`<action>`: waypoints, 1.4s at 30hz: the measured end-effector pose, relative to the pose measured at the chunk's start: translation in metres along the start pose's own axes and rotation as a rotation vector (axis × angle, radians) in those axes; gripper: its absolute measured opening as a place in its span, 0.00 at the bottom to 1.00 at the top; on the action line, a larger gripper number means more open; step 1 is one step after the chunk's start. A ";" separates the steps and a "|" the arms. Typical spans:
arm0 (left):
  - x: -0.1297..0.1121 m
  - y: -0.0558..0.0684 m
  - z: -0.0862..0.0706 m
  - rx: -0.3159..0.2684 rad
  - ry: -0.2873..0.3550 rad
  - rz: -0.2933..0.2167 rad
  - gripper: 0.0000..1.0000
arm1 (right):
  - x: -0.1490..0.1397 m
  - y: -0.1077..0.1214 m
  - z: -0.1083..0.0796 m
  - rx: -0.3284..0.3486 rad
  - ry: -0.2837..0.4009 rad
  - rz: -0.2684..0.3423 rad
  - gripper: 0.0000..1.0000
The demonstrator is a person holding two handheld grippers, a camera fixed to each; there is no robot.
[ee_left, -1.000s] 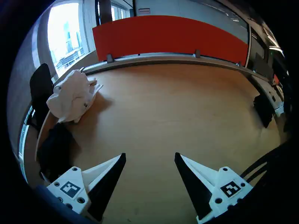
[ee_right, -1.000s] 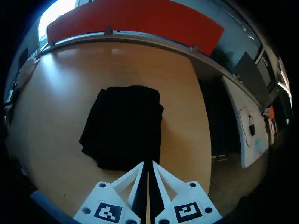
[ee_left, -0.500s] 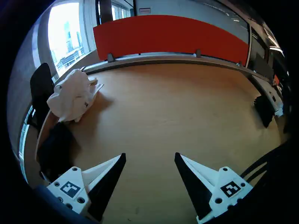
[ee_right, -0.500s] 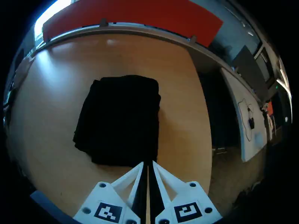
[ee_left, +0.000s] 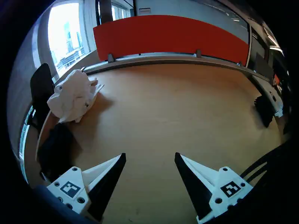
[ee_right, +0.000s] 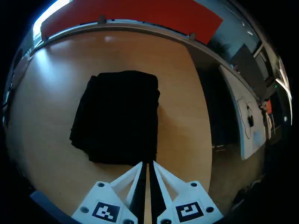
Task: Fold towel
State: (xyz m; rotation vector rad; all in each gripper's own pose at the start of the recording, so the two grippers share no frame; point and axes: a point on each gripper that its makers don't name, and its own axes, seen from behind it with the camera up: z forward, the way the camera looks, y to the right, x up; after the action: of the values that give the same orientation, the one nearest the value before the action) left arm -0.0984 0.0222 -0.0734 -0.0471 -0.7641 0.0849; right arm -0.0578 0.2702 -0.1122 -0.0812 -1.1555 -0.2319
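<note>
Jaws wide apart and empty on the left gripper [ee_left: 149,154] above bare surface [ee_left: 168,104], all but closed on nothing on the right gripper [ee_right: 148,163] at the near edge of the black towel [ee_right: 117,115], lying flat as a tidy rectangle mid-surface, seemingly with folding finished.

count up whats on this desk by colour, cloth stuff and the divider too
black: 2, the folded towel and a dark heap of unclear kind at the desk's edge
white: 1, the crumpled cloth
red: 1, the divider along the back
total: 4
</note>
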 end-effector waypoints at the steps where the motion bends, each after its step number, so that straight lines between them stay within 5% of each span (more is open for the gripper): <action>1: 0.000 0.000 0.000 0.001 0.000 0.000 0.97 | -0.001 0.001 0.000 -0.003 -0.001 0.000 0.07; 6: 0.000 0.000 0.001 0.000 0.000 -0.001 0.97 | -0.007 0.004 -0.001 -0.020 -0.007 0.005 0.12; 9: 0.001 0.000 0.001 -0.001 0.001 -0.001 0.97 | -0.010 0.007 -0.002 -0.031 -0.012 0.012 0.25; 15: 0.004 0.002 0.001 -0.003 0.006 0.003 0.97 | -0.013 0.010 -0.003 -0.045 -0.009 0.021 0.80; 18: 0.004 0.002 0.001 -0.004 0.008 0.001 0.97 | -0.014 0.007 -0.004 -0.039 -0.009 0.026 0.93; 29: 0.007 0.003 -0.002 -0.006 0.017 -0.002 0.97 | -0.006 0.001 -0.014 -0.032 0.034 0.051 0.93; 42: 0.014 0.002 -0.004 -0.004 0.036 -0.008 0.97 | 0.025 -0.021 -0.040 0.006 0.163 0.112 0.93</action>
State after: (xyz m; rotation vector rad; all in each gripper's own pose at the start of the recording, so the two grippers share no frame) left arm -0.0858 0.0258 -0.0666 -0.0496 -0.7281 0.0744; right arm -0.0174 0.2390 -0.1067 -0.1190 -0.9860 -0.1332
